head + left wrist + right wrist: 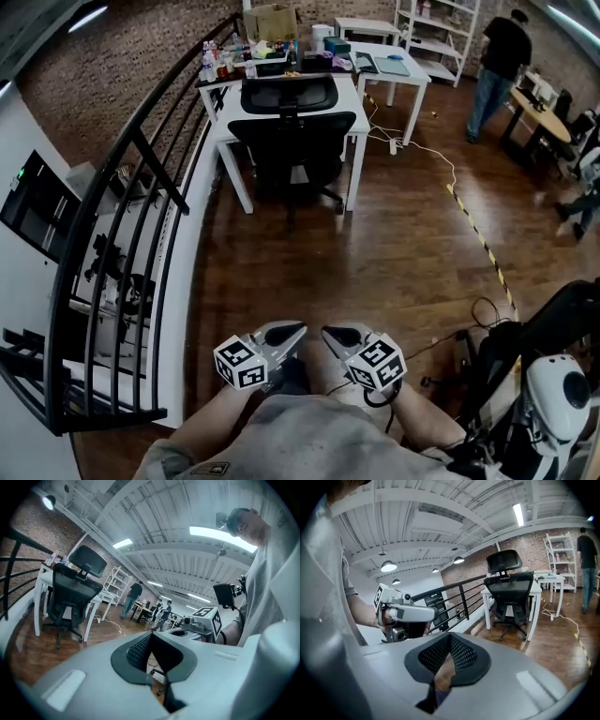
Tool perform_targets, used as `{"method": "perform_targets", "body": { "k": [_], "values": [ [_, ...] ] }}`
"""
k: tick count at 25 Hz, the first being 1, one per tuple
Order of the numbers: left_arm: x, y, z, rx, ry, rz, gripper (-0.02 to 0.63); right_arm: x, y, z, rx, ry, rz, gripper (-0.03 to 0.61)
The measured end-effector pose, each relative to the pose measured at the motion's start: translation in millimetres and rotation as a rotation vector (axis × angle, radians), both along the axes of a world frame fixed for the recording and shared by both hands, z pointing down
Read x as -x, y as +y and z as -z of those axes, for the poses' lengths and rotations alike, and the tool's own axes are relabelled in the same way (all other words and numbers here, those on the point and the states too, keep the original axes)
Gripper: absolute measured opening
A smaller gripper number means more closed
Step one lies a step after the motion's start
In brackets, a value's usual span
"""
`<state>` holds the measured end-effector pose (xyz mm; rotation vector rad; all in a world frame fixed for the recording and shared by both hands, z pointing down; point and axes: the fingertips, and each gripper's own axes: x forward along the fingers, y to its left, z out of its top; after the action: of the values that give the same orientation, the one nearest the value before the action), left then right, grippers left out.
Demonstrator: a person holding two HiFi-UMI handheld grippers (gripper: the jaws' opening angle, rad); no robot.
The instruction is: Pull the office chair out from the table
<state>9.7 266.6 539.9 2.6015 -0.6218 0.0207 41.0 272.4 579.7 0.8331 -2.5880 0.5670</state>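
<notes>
Office chair [292,141]: black mesh back, curved headrest, tucked under front edge of white rectangular table [354,94]. L gripper [296,330] & R gripper [330,332]: jaws together, empty, well apart from chair.

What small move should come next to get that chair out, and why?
Probably step forward toward the office chair: it sits tucked under the white table across the floor, while the left tongs and right tongs are shut, empty, and close to the person's body.
</notes>
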Motion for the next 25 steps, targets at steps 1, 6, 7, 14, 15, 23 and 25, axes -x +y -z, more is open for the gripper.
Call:
{"method": "perform_targets", "body": {
  "k": [1,6,7,14,15,23,25],
  "values": [
    [2.1,-16.5,4.0,-0.018,-0.007,-0.007,-0.014,2.2,-16.9,3.2,-0.008,0.003,-0.01,0.006],
    [20.0,-96.8,25.8,-0.064,-0.006,-0.036,-0.012,17.2,-95.6,25.0,-0.048,0.016,-0.048,0.006],
    [25.1,-111.9,29.9,-0.073,-0.005,-0.043,-0.012,21.2,-110.9,28.4,-0.056,0.019,-0.055,0.006],
    [61.2,-200.3,48.3,-0.122,0.003,-0.082,-0.013,51.3,-200.6,41.4,-0.088,0.02,-0.12,0.006],
    [64.6,-210.1,49.7,-0.126,0.003,-0.087,-0.014,54.1,-211.0,43.7,-0.093,0.018,-0.13,0.006],
    [81.9,-264.5,56.0,-0.128,0.006,-0.093,-0.013,66.0,-269.3,55.1,-0.11,0.013,-0.16,0.006],
    [83.1,-274.4,54.2,-0.121,0.009,-0.09,-0.013,67.8,-281.4,53.1,-0.102,0.014,-0.154,0.006]
  ]
}}
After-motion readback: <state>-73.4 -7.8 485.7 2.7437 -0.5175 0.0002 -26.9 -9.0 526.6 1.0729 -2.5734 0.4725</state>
